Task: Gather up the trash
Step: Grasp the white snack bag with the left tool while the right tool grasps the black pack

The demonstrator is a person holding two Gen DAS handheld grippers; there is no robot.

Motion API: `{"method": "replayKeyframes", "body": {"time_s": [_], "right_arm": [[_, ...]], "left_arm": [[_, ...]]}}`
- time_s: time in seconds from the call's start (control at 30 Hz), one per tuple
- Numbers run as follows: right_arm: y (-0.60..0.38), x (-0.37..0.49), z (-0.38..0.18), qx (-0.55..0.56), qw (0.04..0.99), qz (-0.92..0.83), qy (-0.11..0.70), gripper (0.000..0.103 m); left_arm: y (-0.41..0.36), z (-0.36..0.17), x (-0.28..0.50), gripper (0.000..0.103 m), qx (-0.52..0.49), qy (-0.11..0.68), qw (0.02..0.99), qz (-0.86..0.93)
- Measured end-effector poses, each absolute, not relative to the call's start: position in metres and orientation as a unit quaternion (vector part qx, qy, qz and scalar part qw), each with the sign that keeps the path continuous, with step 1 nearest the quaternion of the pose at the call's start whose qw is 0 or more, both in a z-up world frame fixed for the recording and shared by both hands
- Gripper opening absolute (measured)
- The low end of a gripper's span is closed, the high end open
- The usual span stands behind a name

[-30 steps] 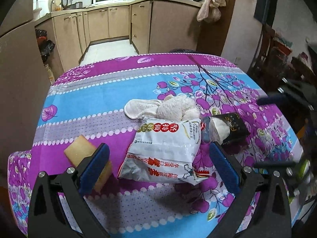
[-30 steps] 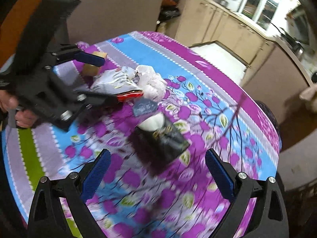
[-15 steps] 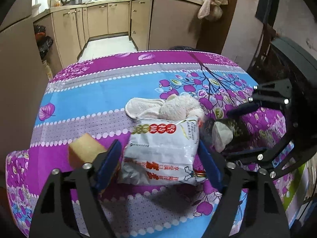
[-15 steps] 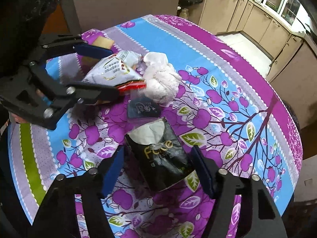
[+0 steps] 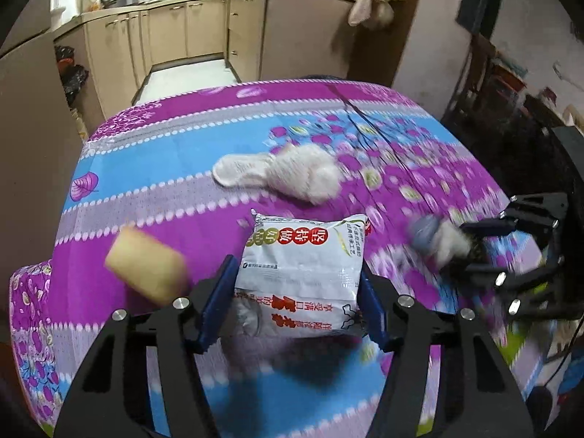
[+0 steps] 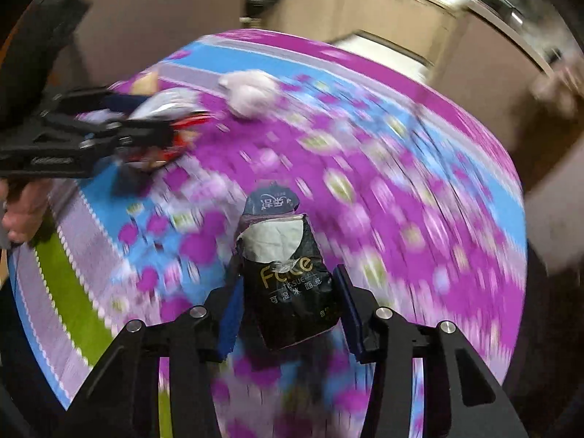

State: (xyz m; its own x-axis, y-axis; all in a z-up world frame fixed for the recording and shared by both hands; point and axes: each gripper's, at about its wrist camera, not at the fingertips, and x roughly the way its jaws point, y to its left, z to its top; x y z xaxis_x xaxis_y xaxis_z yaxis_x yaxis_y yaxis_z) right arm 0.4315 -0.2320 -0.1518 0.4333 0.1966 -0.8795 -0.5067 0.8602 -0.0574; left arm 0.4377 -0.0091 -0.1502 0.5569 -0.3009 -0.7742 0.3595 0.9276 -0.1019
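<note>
Left gripper (image 5: pixel 297 304) closing on white snack bag (image 5: pixel 303 273), right gripper (image 6: pixel 290 314) closing on black tissue pack (image 6: pixel 292 292); squeeze firmly, lift clear of sponge (image 5: pixel 146 264).

Both tongs closing: L tongs (image 5: pixel 297 294), R tongs (image 6: pixel 288 310).

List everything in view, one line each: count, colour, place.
snack packet: one, white with red print, between the left gripper's closing jaws
tissue pack: one, black, between the right gripper's closing jaws
sponge: one, yellow, left of the snack packet
crumpled cloth: one, whitish, beyond the snack packet
tablecloth: one, purple and blue floral
kitchen cabinets: several, beige, background
left gripper: black, blue pads
right gripper: black, blue pads
hand: one, left edge
</note>
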Motion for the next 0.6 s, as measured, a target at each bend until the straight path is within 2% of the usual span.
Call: {"method": "replayKeyframes", "body": {"time_s": [0.13,0.2,0.27,0.3,0.5,0.6], "right_arm": [[-0.253,0.402,-0.153,-0.132,0.839,0.189,0.492,0.05],[-0.252,0.394,-0.154,-0.127,0.842,0.185,0.491,0.052],[-0.248,0.392,-0.156,-0.129,0.844,0.185,0.487,0.053],[-0.243,0.393,-0.158,-0.131,0.844,0.184,0.486,0.054],[-0.238,0.397,-0.159,-0.144,0.849,0.176,0.477,0.061],[-0.239,0.397,-0.16,-0.141,0.852,0.17,0.474,0.061]], "left_arm": [[-0.019,-0.157,0.419,0.064,0.073,0.424,0.882,-0.193],[-0.021,-0.161,0.417,0.068,0.075,0.425,0.883,-0.185],[-0.021,-0.163,0.415,0.079,0.075,0.422,0.885,-0.18],[-0.022,-0.165,0.414,0.08,0.078,0.421,0.886,-0.177],[-0.014,-0.168,0.417,0.08,0.057,0.431,0.886,-0.161],[-0.013,-0.167,0.414,0.07,0.048,0.433,0.886,-0.16]]}}
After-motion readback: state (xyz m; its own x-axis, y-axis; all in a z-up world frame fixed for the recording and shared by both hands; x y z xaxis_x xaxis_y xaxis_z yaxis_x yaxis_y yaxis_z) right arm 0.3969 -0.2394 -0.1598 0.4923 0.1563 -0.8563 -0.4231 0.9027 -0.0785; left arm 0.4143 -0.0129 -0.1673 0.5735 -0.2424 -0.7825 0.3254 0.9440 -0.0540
